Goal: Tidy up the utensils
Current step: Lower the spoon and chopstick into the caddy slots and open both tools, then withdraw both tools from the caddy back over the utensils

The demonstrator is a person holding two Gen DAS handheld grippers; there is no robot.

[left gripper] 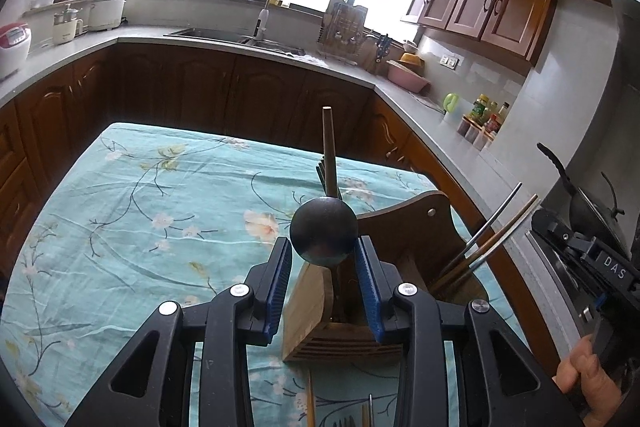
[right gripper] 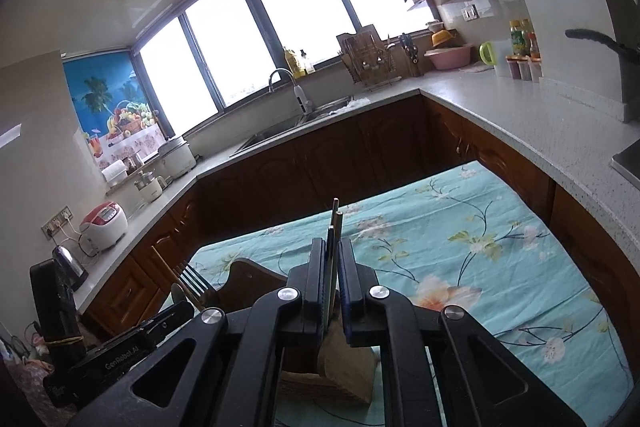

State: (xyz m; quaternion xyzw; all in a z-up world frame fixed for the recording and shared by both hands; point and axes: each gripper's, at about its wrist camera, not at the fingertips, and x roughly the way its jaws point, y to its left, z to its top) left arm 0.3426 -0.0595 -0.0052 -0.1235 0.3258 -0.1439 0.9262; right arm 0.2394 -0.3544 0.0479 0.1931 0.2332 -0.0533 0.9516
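Observation:
My left gripper (left gripper: 323, 247) is shut on the dark round bowl of a wooden spoon (left gripper: 323, 235), whose handle points up and away. It hangs just above a wooden utensil holder (left gripper: 320, 327) on the floral tablecloth. Several chopsticks (left gripper: 492, 231) stand in the holder's right compartment. My right gripper (right gripper: 332, 267) is shut on a few thin chopsticks (right gripper: 335, 223), pointing up, above the same holder (right gripper: 344, 363). A fork (right gripper: 196, 281) and a spoon stand in the holder's left side in the right wrist view. The right gripper's body (left gripper: 592, 267) shows at the right of the left wrist view.
The table wears a teal floral cloth (left gripper: 160, 211). More utensils lie on it at the near edge (left gripper: 344, 415). Wooden cabinets and a grey counter (right gripper: 520, 115) with a sink, rice cookers, bottles and a pink basin surround the table.

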